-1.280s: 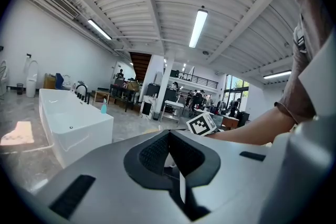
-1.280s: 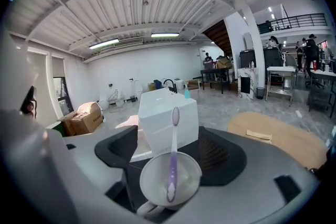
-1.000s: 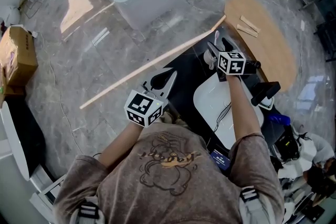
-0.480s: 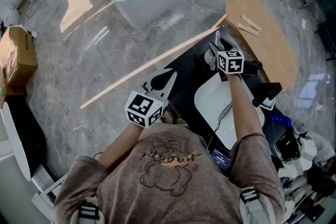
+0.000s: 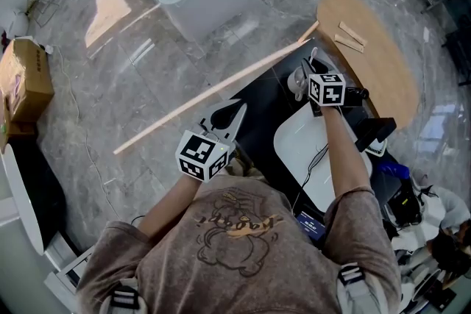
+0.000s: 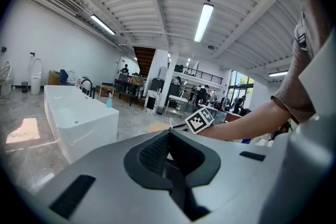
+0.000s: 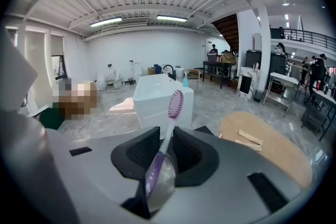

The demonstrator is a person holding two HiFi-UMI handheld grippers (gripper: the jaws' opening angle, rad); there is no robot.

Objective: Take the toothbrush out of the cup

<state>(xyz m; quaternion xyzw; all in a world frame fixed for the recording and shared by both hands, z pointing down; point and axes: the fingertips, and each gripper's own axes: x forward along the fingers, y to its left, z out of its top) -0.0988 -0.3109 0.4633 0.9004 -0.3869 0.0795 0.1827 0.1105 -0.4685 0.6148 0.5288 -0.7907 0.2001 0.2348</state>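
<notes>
Gripping the pink-headed toothbrush [image 7: 175, 105] by its neck, right gripper [image 7: 167, 150] jaws having just closed onto it, lower handle standing inside the clear cup [image 7: 160, 189] beneath, left gripper [image 6: 169, 150] jaws together, holding nothing.

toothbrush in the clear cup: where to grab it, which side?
Grip the toothbrush by its thin white neck, below the bristle head and above the cup. It stands nearly upright, handle down in the cup, so come from the side, a pad on either side of the neck, then probably lift upward. The right gripper has just been closing its jaws there, on the neck.
</notes>
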